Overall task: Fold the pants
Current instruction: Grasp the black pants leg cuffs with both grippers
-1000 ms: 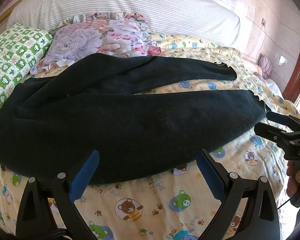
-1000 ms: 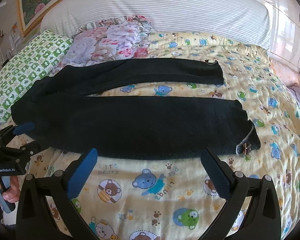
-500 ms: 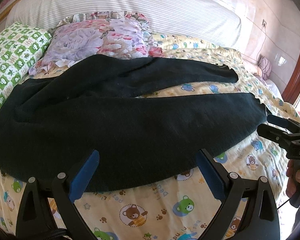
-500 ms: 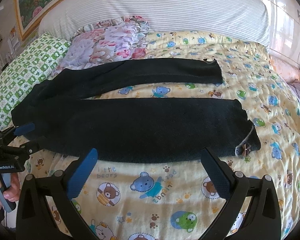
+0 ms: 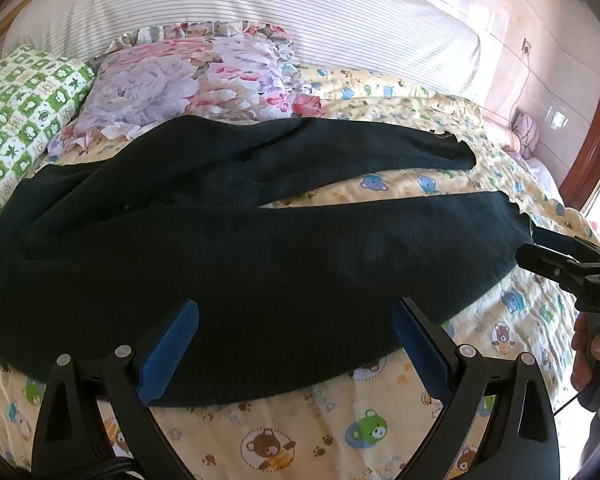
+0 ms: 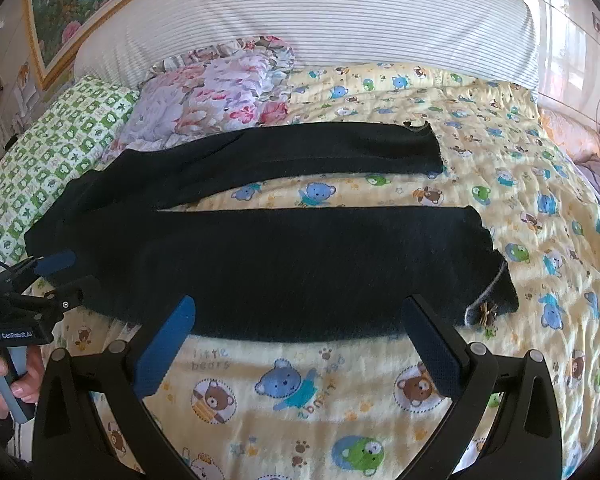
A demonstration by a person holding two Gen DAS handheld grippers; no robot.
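Note:
Black pants (image 5: 260,260) lie flat on the bear-print quilt (image 5: 380,432), waist to the left, the two legs spread apart toward the right. My left gripper (image 5: 294,344) is open, its blue pads over the near edge of the seat and thigh. My right gripper (image 6: 300,344) is open too, its fingertips just reaching the near edge of the near leg (image 6: 300,264). That leg's hem (image 6: 488,312) shows a small bow. The far leg (image 6: 300,156) lies straight behind it. Each view catches the other gripper: the right gripper (image 5: 540,250) by the hem, the left gripper (image 6: 66,278) by the waist.
A floral pillow (image 6: 204,100) and a green checked pillow (image 6: 60,144) sit behind the waist, against a striped headboard (image 6: 320,20). A framed painting (image 6: 84,4) hangs on the left wall. A person's hand (image 6: 4,380) holds the left handle. A wooden frame (image 5: 592,136) stands at the right.
Both grippers have moved forward toward the pants; the near edge of the cloth now reaches their fingertips. The pants have not shifted.

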